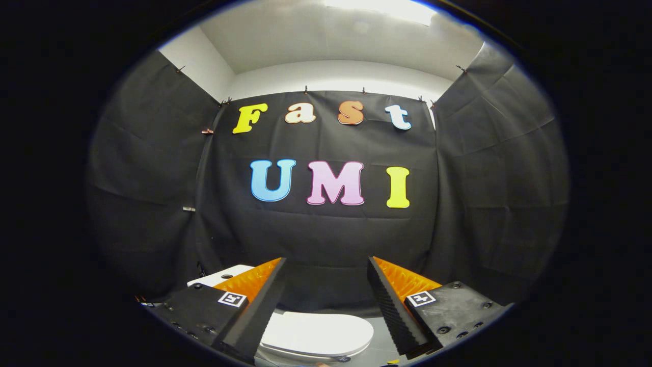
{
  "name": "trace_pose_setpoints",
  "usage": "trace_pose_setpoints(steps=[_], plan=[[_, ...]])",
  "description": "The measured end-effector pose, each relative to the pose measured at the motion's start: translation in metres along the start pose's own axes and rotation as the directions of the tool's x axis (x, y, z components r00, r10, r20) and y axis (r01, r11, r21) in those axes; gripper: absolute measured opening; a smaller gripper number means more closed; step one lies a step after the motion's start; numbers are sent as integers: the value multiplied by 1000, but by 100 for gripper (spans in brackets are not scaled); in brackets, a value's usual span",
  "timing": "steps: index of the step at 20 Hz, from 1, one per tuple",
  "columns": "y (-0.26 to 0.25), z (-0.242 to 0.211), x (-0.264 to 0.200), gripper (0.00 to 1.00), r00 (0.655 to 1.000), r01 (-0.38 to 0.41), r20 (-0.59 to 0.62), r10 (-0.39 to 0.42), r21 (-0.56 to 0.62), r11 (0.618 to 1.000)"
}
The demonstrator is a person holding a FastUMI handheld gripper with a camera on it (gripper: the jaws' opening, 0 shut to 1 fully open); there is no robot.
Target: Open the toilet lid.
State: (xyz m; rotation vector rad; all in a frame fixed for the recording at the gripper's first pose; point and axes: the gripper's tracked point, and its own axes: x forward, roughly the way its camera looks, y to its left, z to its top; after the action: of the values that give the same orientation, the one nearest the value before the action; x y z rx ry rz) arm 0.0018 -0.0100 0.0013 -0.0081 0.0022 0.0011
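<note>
A white toilet stands low, below and ahead of my fingers. Its lid (318,332) lies flat and closed over the bowl, showing in the gap between the fingers. The white tank top (220,275) peeks out behind the left finger. My gripper (326,267) hangs in the air above the toilet, open wide, with nothing between its black and orange fingers (265,300). The fingertips point at the black cloth wall, well clear of the lid.
Black cloth walls (326,229) close the booth at the back and on both sides. A grey floor (379,341) shows to the right of the toilet. White wall and ceiling with a bright lamp (382,7) lie above the cloth.
</note>
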Motion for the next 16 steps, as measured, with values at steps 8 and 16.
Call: trace_pose_setpoints(steps=[8, 16], plan=[[-10, -4, -2, 98, 1000, 24, -4, -24, 12, 1000], [-29, -35, 6, 98, 997, 58, -59, -55, 37, 998]])
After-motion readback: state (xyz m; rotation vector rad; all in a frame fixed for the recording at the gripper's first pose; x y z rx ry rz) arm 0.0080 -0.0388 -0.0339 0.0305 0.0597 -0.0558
